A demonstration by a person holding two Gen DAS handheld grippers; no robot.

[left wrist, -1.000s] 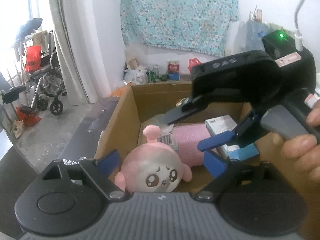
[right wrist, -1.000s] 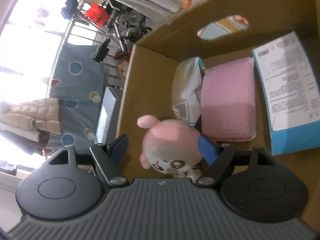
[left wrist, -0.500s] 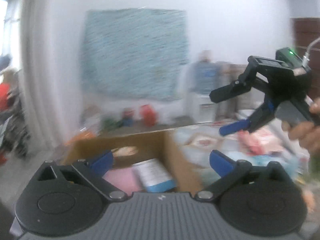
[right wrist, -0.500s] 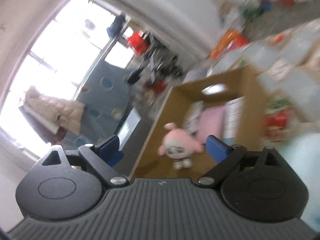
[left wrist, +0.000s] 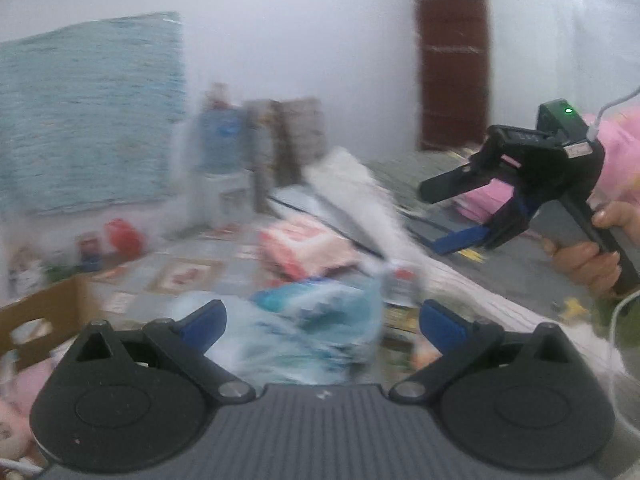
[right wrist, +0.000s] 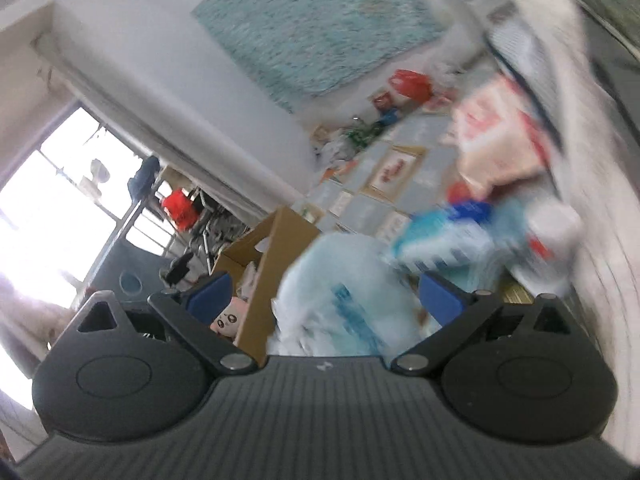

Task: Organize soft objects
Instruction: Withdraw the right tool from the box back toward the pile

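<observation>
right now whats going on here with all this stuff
A person is sorting soft things into a cardboard box with a hand-held gripper in each hand. Neither holds anything. The left hand-held gripper is open; the right hand-held gripper's jaws are opening. Both point at a heap of blurred blue-and-white packs beside the box. A pink plush already lies in the box.

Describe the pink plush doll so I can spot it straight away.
Start at the brown cardboard box left of the pile of plastic-wrapped packs. Look inside its open top, near the right gripper's left blue fingertip. The pink plush doll is the only thing there with a cartoon face: big dark eyes on pale cheeks.
</observation>
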